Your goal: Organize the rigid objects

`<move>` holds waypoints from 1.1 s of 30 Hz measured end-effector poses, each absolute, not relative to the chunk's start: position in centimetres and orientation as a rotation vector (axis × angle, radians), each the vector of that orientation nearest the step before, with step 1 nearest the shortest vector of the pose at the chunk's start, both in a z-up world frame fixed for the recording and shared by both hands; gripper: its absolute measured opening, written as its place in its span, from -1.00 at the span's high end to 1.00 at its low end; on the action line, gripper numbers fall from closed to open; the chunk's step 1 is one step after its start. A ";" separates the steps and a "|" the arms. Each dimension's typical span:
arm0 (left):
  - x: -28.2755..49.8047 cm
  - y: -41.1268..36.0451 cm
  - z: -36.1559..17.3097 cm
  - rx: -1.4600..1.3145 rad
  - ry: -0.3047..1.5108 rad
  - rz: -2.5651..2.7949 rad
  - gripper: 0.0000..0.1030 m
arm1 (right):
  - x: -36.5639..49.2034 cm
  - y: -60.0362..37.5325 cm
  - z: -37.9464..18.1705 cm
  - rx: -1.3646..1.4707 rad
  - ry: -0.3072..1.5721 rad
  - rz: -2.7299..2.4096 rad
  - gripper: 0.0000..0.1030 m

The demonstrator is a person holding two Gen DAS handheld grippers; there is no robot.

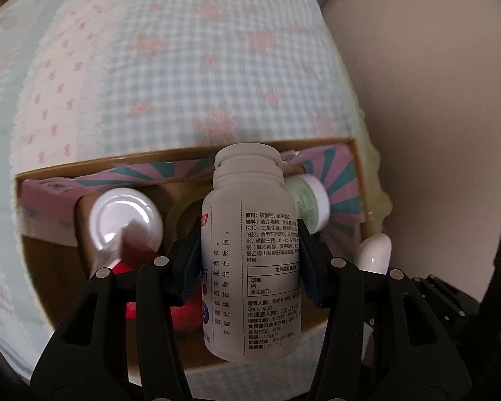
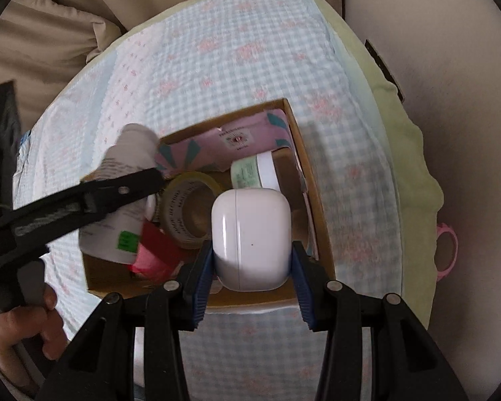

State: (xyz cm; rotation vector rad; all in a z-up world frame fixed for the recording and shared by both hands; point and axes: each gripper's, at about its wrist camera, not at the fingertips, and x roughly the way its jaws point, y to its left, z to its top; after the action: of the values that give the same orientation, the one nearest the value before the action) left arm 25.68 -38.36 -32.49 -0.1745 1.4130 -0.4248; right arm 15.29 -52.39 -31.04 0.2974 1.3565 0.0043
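Note:
My left gripper (image 1: 248, 234) is shut on a white pill bottle (image 1: 250, 267) with printed text, cap pointing away, held over an open cardboard box (image 1: 117, 164). My right gripper (image 2: 252, 254) is shut on a white earbud case (image 2: 250, 237) above the box's near right part (image 2: 314, 197). In the right wrist view, the pill bottle (image 2: 123, 173) hangs tilted over the box's left side. The earbud case (image 1: 374, 250) shows at the right of the left wrist view. Both grippers point steeply down.
Inside the box lie a clear tape roll (image 2: 190, 210), a green-labelled jar (image 2: 250, 170), a red item (image 2: 157, 247), a pink and teal packet (image 2: 240, 137) and a white round lid (image 1: 125, 217). The box sits on a blue checked bedspread (image 2: 233, 53). A hand (image 2: 23, 327) grips the left tool.

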 end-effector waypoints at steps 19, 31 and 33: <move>28.2 -38.3 -31.3 0.032 1.339 -0.426 -1.00 | 15.5 -51.8 -32.6 0.208 1.331 0.084 -1.00; 27.1 -36.4 -30.5 0.017 1.328 -0.427 -0.99 | 15.9 -50.9 -31.9 0.179 1.332 0.075 -1.00; 26.8 -35.9 -29.6 0.022 1.313 -0.430 -0.99 | 15.8 -50.6 -31.3 0.177 1.322 0.072 -1.00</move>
State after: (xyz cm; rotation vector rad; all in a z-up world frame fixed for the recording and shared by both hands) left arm 26.78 -35.88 -29.63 0.0218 1.3133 -0.4297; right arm 15.80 -50.59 -31.34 0.1774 1.3216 0.0720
